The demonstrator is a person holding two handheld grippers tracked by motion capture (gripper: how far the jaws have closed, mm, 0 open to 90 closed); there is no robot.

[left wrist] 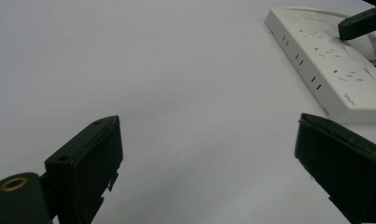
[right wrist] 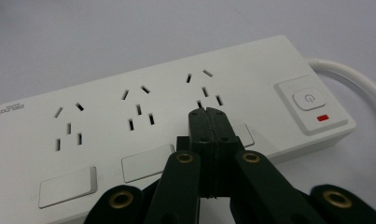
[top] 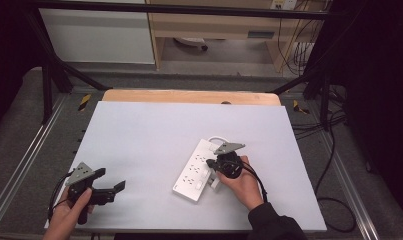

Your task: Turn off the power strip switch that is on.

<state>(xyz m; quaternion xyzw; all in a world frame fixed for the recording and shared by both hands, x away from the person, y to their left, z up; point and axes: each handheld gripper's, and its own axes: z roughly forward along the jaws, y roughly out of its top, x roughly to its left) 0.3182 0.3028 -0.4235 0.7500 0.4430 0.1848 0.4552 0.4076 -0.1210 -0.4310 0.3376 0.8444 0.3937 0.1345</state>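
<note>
The right gripper was pressed shut — likely for poking a switch on the power strip — while the left gripper was held spread over the desk.

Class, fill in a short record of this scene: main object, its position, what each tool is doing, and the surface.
Main object: white power strip with main button
Position: flat on the white table, right of centre
Right tool: jaws shut, tips over the strip's third socket
Left tool: jaws open, over bare table, apart from the strip
</note>
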